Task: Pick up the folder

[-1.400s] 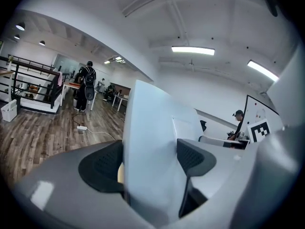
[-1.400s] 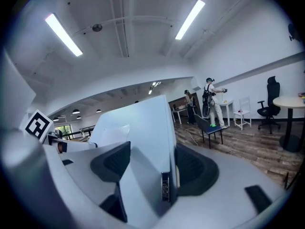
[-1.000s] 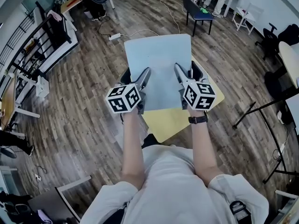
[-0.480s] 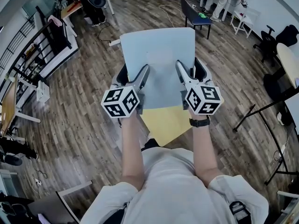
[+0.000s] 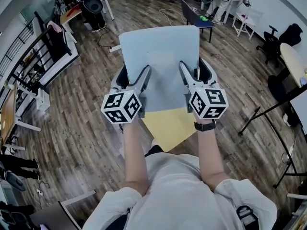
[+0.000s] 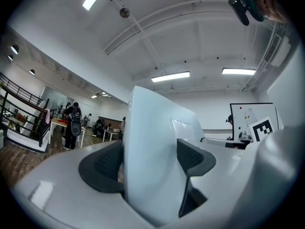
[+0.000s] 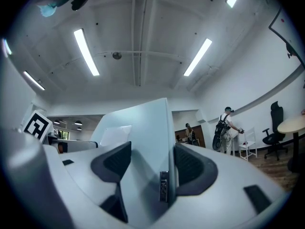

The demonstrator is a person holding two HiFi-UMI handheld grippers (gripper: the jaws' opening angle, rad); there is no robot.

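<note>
At the bottom of the head view the person's light shirt fills the frame, and both forearms reach upward, with a dark watch (image 5: pixel 205 126) on the right wrist. Each hand ends at a marker cube, lower middle.

The left tongs (image 5: pixel 134 76) are closed on the left edge of the folder (image 5: pixel 160 56): one jaw lies on its upper face and the other shows from beneath it. In the left gripper view both dark pads press the pale sheet, which stands between the left tongs (image 6: pixel 147 163) and rises toward the ceiling lights. The right tongs (image 5: pixel 194 73) clamp the folder's right edge the same way. The right gripper view shows the folder (image 7: pixel 143 128) pinched between the pads of the right tongs (image 7: pixel 151 165), with a small metal piece (image 7: pixel 163 187) on its near edge.

The pale blue-grey folder sits at the centre of the head view. Its lower edge overlaps the yellow surface (image 5: pixel 165 126), and the rest covers wooden floor (image 5: pixel 81 128).

Farther off, a dark chair (image 5: pixel 196 16) stands at the top, with black railings (image 5: pixel 29 61) at the upper left.
</note>
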